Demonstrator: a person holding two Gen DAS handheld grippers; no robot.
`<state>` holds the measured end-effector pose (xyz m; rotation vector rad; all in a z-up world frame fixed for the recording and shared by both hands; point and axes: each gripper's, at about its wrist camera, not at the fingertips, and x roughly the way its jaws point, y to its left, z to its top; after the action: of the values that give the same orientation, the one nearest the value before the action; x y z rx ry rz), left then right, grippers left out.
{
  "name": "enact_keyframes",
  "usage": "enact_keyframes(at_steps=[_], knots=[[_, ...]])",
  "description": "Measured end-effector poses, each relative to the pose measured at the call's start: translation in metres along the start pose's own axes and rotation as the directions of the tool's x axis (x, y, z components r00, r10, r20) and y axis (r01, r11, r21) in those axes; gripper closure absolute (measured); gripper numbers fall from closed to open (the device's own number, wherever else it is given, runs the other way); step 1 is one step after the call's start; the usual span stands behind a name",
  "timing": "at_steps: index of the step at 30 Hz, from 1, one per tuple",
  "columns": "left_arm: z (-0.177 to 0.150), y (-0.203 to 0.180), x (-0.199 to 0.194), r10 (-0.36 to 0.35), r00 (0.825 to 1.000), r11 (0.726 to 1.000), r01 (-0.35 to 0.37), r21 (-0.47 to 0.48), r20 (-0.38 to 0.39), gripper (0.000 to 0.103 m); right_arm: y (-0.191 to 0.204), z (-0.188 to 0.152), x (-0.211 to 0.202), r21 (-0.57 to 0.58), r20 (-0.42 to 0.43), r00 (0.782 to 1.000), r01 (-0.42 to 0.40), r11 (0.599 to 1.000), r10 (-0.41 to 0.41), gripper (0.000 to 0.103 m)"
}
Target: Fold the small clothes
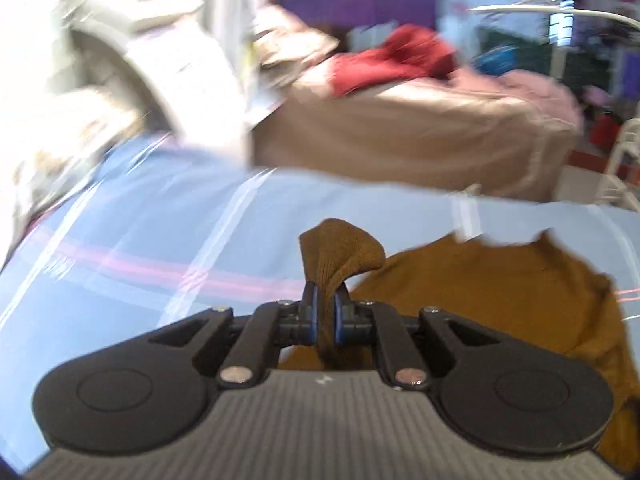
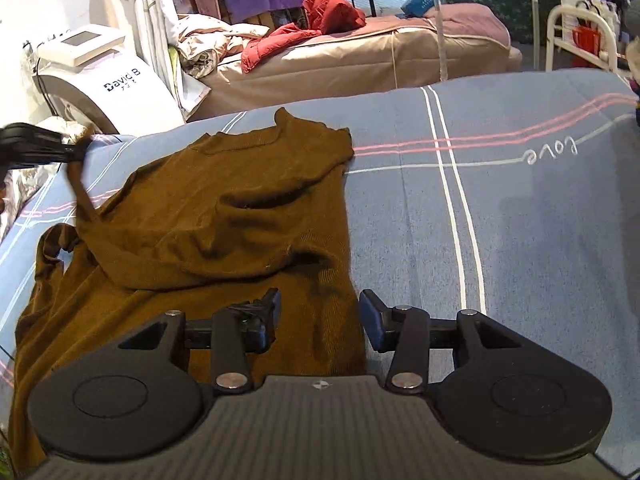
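A brown knit top [image 2: 224,216] lies on a blue striped bedsheet [image 2: 500,208], partly folded over itself, neckline at the far end. My left gripper [image 1: 327,312] is shut on the end of one brown sleeve [image 1: 340,252] and holds it lifted; the rest of the top [image 1: 500,292] lies to its right. That gripper shows at the left edge of the right wrist view [image 2: 76,152], with the sleeve hanging from it. My right gripper [image 2: 320,316] is open and empty, low over the top's near right edge.
A beige bed [image 2: 360,60] with a red jacket [image 2: 320,20] and crumpled bedding stands behind the sheet. A white machine [image 2: 100,84] is at the far left. A white chair frame [image 2: 580,40] is at the far right. The left wrist view is motion-blurred.
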<state>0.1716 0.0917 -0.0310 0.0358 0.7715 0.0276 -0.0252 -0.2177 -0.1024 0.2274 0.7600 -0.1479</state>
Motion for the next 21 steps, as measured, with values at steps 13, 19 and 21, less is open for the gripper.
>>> enact_keyframes(at_steps=[13, 19, 21], knots=[[-0.053, 0.045, -0.003, 0.01, 0.993, 0.999, -0.015, -0.038, -0.117, 0.024, 0.056, -0.002, 0.029, -0.586, 0.077, 0.992, 0.126, 0.8, -0.1, 0.036], [-0.056, 0.019, -0.002, -0.041, 0.989, 0.998, 0.047, 0.039, -0.145, 0.024, 0.076, -0.009, 0.057, -0.774, 0.075, 0.989, 0.139, 0.618, -0.129, 0.055], [-0.057, 0.017, -0.003, -0.051, 0.988, 0.998, 0.057, 0.037, -0.148, 0.024, 0.074, -0.007, 0.055, -0.77, 0.106, 0.982, 0.18, 0.611, -0.156, 0.103]])
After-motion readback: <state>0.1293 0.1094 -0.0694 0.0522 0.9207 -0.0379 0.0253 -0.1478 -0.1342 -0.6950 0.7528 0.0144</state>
